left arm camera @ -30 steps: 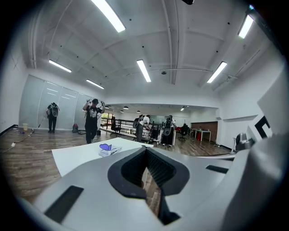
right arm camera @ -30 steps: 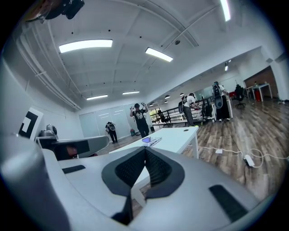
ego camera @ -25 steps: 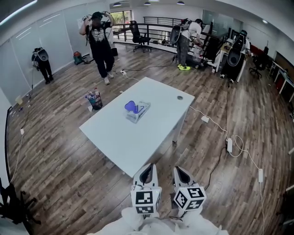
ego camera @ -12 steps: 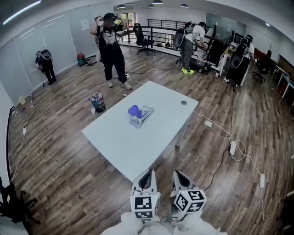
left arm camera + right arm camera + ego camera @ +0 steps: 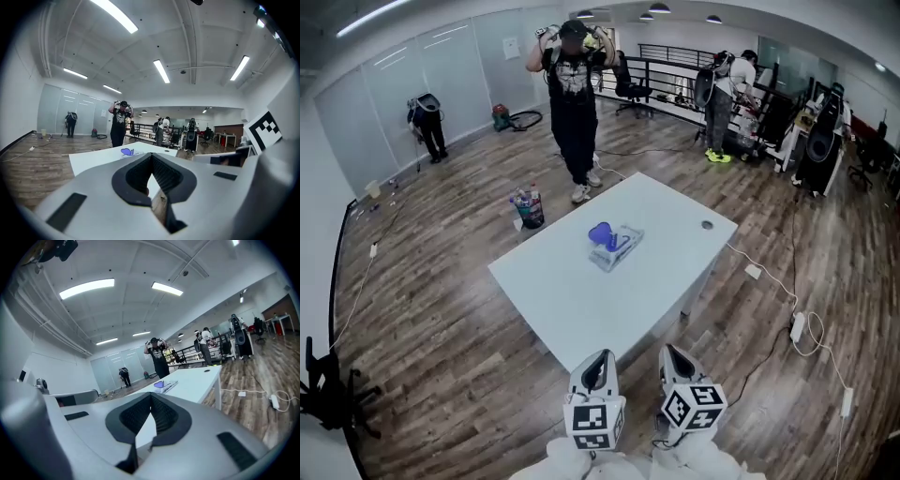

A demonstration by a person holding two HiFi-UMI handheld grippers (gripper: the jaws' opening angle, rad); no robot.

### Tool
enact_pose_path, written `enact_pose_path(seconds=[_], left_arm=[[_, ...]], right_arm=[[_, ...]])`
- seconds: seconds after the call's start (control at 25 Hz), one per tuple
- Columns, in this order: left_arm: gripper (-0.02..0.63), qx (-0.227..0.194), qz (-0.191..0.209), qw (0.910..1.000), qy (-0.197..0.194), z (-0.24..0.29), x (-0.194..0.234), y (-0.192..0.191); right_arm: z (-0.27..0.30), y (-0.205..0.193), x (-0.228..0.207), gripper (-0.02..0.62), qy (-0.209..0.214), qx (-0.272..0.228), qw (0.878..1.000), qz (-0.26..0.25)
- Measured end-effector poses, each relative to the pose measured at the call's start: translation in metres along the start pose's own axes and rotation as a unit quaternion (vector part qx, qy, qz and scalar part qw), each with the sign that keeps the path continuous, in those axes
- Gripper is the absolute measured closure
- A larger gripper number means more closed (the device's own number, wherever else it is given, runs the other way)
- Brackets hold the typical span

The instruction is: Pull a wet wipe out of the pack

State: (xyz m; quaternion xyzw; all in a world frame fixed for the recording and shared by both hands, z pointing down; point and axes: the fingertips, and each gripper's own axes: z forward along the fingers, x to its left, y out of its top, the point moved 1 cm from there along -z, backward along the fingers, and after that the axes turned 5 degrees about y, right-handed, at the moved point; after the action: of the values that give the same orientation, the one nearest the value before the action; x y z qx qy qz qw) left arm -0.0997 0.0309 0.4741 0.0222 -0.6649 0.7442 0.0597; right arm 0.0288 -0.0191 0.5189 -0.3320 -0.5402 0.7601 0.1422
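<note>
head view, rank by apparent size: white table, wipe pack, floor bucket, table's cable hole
1. white table
2. wipe pack and floor bucket, too close to rank
3. cable hole, smallest

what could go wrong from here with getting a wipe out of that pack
1. The wet wipe pack lies loose on the table with nothing pinning it. A one-gripper pull may drag or lift the whole pack.
2. The left gripper and right gripper are both shut and short of the table. Arriving shut would likely shove the pack.
3. A power strip and cables lie on the floor right of the table, a possible trip hazard.
</note>
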Motion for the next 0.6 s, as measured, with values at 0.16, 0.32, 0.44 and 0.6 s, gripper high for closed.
enact_pose_path(seconds=[0.16, 0.32, 0.44, 0.6], left_arm=[[0.604, -0.009, -0.004, 0.9996, 0.028, 0.017, 0.003, 0.004], [0.604, -0.015, -0.002, 0.9988, 0.046, 0.038, -0.005, 0.011], [0.604, -0.011, -0.006, 0.9982, 0.059, 0.057, -0.009, 0.011], [0.604, -0.008, -0.016, 0.9968, 0.078, 0.083, -0.015, 0.014]], right_arm=[[0.021, 0.011, -0.008, 0.586, 0.027, 0.006, 1.000, -0.015], [0.037, 0.028, -0.025, 0.586, 0.040, 0.012, 0.999, -0.024], [0.052, 0.039, -0.038, 0.586, 0.050, 0.018, 0.998, -0.032], [0.072, 0.054, -0.058, 0.586, 0.059, 0.026, 0.997, -0.041]])
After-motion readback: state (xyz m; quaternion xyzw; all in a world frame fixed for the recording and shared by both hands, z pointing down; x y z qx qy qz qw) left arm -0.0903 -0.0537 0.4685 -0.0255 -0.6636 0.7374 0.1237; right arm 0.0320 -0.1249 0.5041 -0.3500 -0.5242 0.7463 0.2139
